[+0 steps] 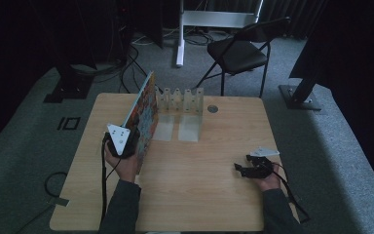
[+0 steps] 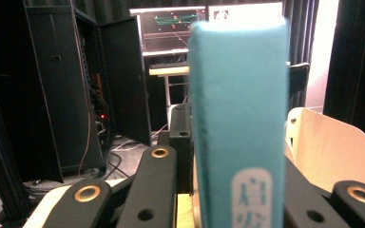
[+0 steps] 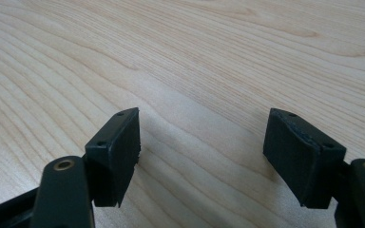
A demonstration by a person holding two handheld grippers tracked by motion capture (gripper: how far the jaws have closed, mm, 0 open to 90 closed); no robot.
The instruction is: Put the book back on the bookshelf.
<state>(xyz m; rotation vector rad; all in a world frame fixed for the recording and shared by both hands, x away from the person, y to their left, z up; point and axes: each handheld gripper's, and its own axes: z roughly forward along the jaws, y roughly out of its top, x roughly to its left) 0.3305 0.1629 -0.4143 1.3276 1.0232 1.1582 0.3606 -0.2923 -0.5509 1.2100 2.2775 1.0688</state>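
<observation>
A thin book (image 1: 147, 108) with a many-coloured cover stands tilted on its edge at the left of the wooden table (image 1: 199, 195). My left gripper (image 1: 136, 139) is shut on its near end. In the left gripper view the book's teal spine (image 2: 237, 109) rises between the black jaws of the left gripper (image 2: 233, 161). A pale rack (image 1: 181, 100) with upright dividers stands just right of the book's far end; one rounded divider (image 2: 332, 147) is close by. My right gripper (image 1: 241, 168) rests low at the table's right. The right gripper (image 3: 202, 152) is open over bare wood (image 3: 171, 57).
A round cable hole (image 1: 212, 108) sits in the tabletop behind the rack. Beyond the far edge stand a black folding chair (image 1: 238, 51) and a white stand leg (image 1: 179, 39). Cables lie on the grey floor at the left (image 1: 53, 183).
</observation>
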